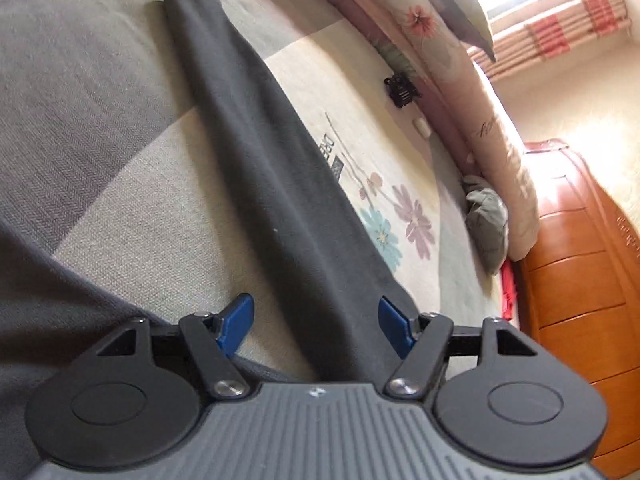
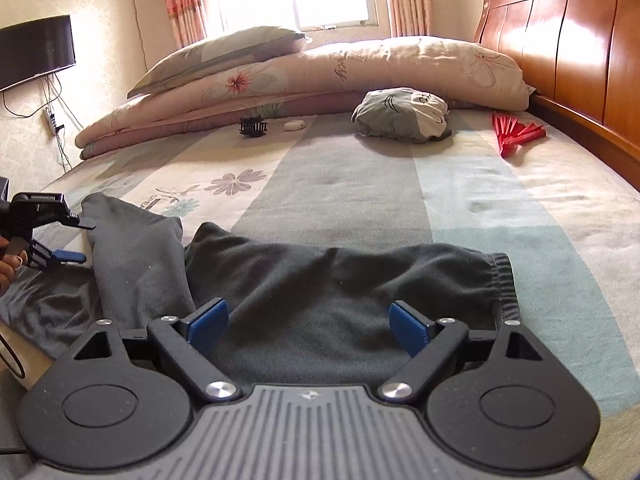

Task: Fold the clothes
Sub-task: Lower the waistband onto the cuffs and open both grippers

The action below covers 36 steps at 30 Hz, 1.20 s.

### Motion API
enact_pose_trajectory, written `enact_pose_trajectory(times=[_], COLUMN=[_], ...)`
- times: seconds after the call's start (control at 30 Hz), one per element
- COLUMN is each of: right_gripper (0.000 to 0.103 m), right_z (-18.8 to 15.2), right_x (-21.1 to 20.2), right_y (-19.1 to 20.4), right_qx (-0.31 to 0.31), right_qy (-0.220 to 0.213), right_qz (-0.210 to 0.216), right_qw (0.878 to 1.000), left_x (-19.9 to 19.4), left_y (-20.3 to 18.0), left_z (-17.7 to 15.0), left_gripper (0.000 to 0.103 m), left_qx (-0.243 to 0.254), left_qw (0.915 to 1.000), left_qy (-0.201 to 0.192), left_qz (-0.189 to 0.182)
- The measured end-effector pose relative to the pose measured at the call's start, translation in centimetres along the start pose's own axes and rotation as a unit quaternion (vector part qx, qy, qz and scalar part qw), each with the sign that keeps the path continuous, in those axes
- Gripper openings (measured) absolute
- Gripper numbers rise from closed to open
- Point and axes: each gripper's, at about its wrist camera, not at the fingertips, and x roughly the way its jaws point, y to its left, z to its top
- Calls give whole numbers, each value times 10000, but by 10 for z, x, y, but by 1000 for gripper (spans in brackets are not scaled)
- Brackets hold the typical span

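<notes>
Wide open stretch of bedsheet ahead of my right gripper, nothing on it till the grey plush and red fan far back by the headboard. Dark trousers sprawl across the near edge, their waistband to the right. Left side's tighter: my left gripper sits over the bunched leg. Far side's walled off by the folded quilt (hair clip & small white thing just in front).

We are in a bedroom at home: a big bed with a wooden headboard, pillows, curtains and a TV.
</notes>
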Motion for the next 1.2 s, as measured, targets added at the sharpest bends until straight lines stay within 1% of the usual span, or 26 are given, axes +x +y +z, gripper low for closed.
enact_pose_trajectory(times=[0.07,0.17,0.33,0.4,0.47,0.57,0.63,0.7,0.77,0.83,0.87,0.9,0.93,1.0,1.03,1.1,1.2], right_gripper=[91,91,91,91,91,91,91,91,91,91,91,91,91,91,91,91,91], right_z=[2,6,10,10,9,7,7,7,7,6,5,4,3,1,1,2,3], right_x=[3,7,12,12,11,8,7,7,6,4,3,3,3,6,6,3,0], right_y=[2,4,5,5,5,6,5,4,2,0,-2,-2,-3,-4,-3,0,4], right_qx=[41,115,311,440,504,535,538,528,557,612,619,619,623,631,629,570,431], right_qy=[-86,-171,-238,-262,-274,-287,-271,-253,-236,-264,-264,-250,-222,-153,-129,-164,-202], right_qz=[36,104,157,246,287,342,392,326,273,232,207,188,173,158,150,177,207], right_qw=[9999,9997,9991,9984,9979,9976,9974,9978,9978,9975,9975,9976,9977,9978,9978,9981,9986], left_x=[6,19,37,42,41,41,45,53,60,62,62,61,60,56,52,41,18], left_y=[5,8,5,4,1,-3,-1,4,8,11,12,14,17,21,16,0,-26], left_z=[4,14,27,29,23,16,23,38,46,48,47,47,46,46,45,43,39], left_gripper=[69,70,71,71,71,71,71,64,49,41,35,27,7,8,5,3,3], left_qx=[-135,-163,-269,-291,-185,186,145,-9,-150,-188,-142,-95,-148,-363,-275,11,293], left_qw=[9998,9993,9985,9982,9984,9984,9984,9983,9980,9982,9986,9989,9990,9985,9987,9982,9961], left_qy=[-25,-76,-268,-310,-217,-60,-109,-257,-394,-416,-409,-402,-394,-393,-440,-583,-830], left_qz=[-154,-320,-390,-420,-480,-533,-543,-528,-461,-379,-303,-228,-171,-75,13,147,100])
